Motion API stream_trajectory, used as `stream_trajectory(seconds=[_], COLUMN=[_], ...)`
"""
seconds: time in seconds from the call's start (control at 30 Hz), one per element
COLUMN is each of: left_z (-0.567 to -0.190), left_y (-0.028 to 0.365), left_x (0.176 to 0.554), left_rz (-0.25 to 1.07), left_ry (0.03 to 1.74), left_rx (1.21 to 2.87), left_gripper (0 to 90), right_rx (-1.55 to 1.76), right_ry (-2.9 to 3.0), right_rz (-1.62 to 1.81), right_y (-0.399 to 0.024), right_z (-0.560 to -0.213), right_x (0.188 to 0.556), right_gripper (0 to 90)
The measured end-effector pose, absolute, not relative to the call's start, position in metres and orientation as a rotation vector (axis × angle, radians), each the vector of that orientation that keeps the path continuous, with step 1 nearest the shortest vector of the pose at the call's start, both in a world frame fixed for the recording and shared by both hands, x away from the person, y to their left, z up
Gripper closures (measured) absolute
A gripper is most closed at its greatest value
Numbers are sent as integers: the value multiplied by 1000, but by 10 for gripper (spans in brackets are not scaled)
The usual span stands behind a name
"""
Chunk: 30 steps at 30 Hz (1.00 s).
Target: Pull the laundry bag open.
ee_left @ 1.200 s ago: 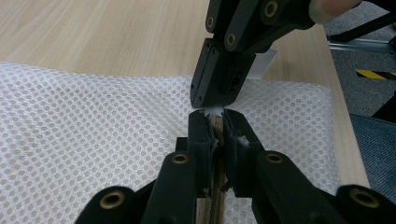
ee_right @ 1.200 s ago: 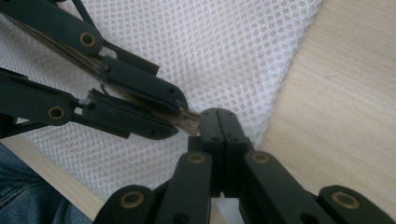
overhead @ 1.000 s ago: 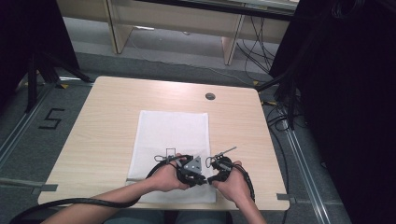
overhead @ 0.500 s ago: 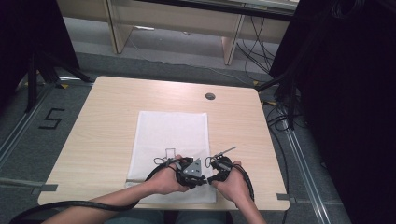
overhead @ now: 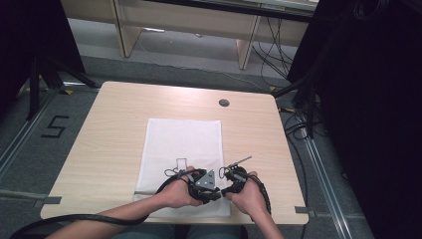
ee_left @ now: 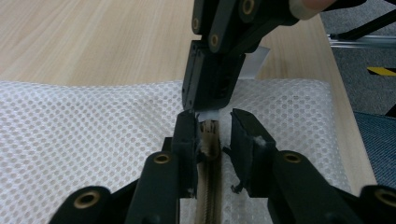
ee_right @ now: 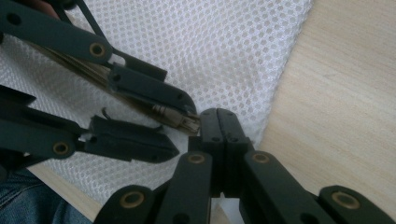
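Observation:
A white mesh bag (overhead: 181, 139) lies flat on the wooden table (overhead: 114, 129). Its tan zipper (ee_left: 208, 140) runs along the near edge. My left gripper (ee_left: 212, 135) straddles the zipper's end; its jaws have just been opening and stand apart, the left one against the zipper, the right one clear of it. Opposite it, my right gripper (ee_left: 205, 105) is shut, pinching the bag's fabric right at the zipper's end. In the right gripper view, the shut right gripper (ee_right: 224, 123) meets the open left gripper (ee_right: 184, 130) over the mesh bag (ee_right: 224, 51). Both hands sit at the bag's near right corner (overhead: 223, 191).
A round cable hole (overhead: 224, 102) is in the table's far right part. A thin black wire loop (overhead: 178, 162) rests on the bag beside the hands. A thick black cable (overhead: 74, 221) trails off the near left edge. Desk legs stand beyond the table.

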<state>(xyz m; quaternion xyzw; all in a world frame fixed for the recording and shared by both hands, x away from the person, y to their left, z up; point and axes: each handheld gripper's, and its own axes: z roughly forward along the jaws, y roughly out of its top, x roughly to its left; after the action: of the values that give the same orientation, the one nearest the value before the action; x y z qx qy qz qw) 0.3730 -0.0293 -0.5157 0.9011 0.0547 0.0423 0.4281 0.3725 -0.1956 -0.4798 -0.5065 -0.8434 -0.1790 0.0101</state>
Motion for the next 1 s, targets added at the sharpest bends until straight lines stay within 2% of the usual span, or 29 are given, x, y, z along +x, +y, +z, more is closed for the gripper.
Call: stream_trajectory(seconds=[0.2, 0.23, 1.0], left_z=[-514, -512, -506], left_y=[-29, -29, -20], left_x=[370, 369, 372], left_rz=[139, 146, 91], left_ry=[137, 144, 185], left_rx=[2254, 2252, 2262], left_gripper=[768, 812, 817], right_rx=[-1603, -1612, -1579], right_ry=[-2609, -2603, -2631], right_rz=[-554, -553, -556], right_y=[-196, -196, -195], right_z=[-479, -479, -480], right_x=[371, 372, 372], right_gripper=[900, 900, 900])
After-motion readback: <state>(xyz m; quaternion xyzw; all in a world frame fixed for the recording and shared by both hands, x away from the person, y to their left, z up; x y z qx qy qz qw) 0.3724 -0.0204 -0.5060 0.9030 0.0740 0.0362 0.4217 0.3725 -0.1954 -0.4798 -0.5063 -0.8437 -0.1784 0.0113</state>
